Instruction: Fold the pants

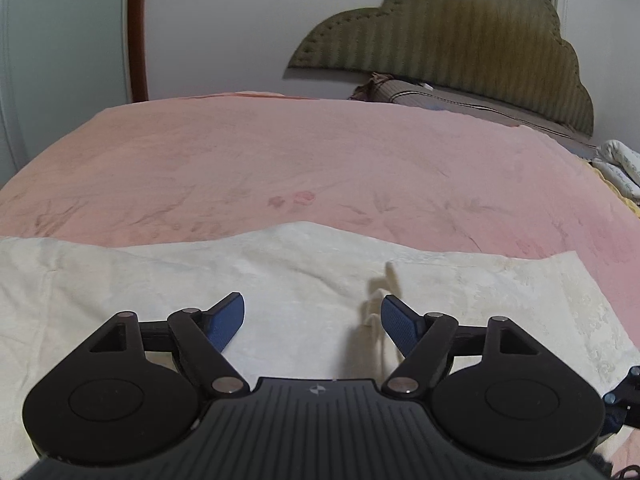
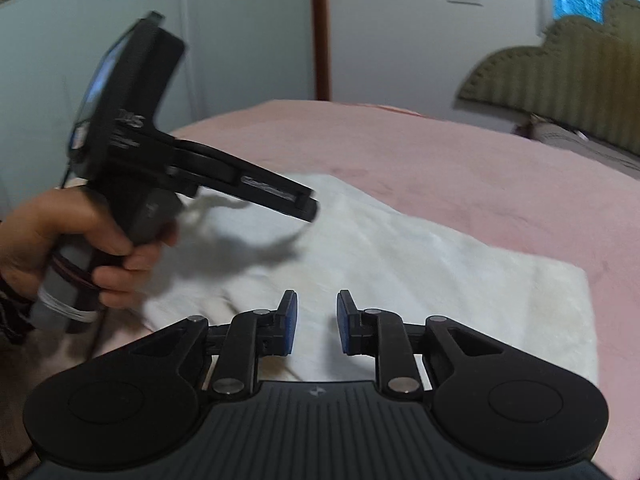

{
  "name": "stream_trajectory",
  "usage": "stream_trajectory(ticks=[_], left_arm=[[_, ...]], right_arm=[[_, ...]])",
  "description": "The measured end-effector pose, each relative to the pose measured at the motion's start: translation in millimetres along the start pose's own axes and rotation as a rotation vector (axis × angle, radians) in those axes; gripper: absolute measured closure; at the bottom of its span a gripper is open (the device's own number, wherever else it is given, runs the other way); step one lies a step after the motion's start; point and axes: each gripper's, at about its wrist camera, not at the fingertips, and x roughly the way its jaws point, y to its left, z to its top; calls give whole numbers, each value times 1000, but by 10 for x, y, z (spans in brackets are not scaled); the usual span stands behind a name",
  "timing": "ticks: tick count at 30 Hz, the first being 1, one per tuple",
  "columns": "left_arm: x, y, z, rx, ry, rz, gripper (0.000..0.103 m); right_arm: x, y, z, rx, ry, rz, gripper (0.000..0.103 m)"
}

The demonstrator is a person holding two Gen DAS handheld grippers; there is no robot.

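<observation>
Cream-white pants point(image 1: 304, 280) are lying flat on the near part of a pink bedspread point(image 1: 320, 152), drawstring point(image 1: 384, 280) loose on top of the fabric. The left gripper point(image 1: 312, 322) sits above them with its blue pads spread wide, nothing between them. The right gripper point(image 2: 316, 322) is over the cloth too, jaws parted with a narrower gap and holding nothing. From the right wrist camera you can see the person's hand point(image 2: 76, 248) gripping the left tool's handle, kinda blurry.

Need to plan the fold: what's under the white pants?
The pink bedspread shows all around the white pants. Anything else beneath them is covered.
</observation>
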Motion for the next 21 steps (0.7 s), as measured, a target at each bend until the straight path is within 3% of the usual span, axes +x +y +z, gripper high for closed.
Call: stream_trajectory(ticks=[7, 11, 15, 21], left_arm=[[-39, 164, -73, -63, 43, -11, 24], [-43, 84, -100, -21, 36, 15, 20], [-35, 10, -129, 35, 34, 46, 17], [-22, -5, -143, 37, 34, 55, 16]], right_arm=[[-98, 371, -51, -195, -20, 8, 82], [43, 482, -147, -302, 27, -75, 82], [109, 479, -151, -300, 17, -106, 82], [91, 487, -182, -322, 9, -93, 87]])
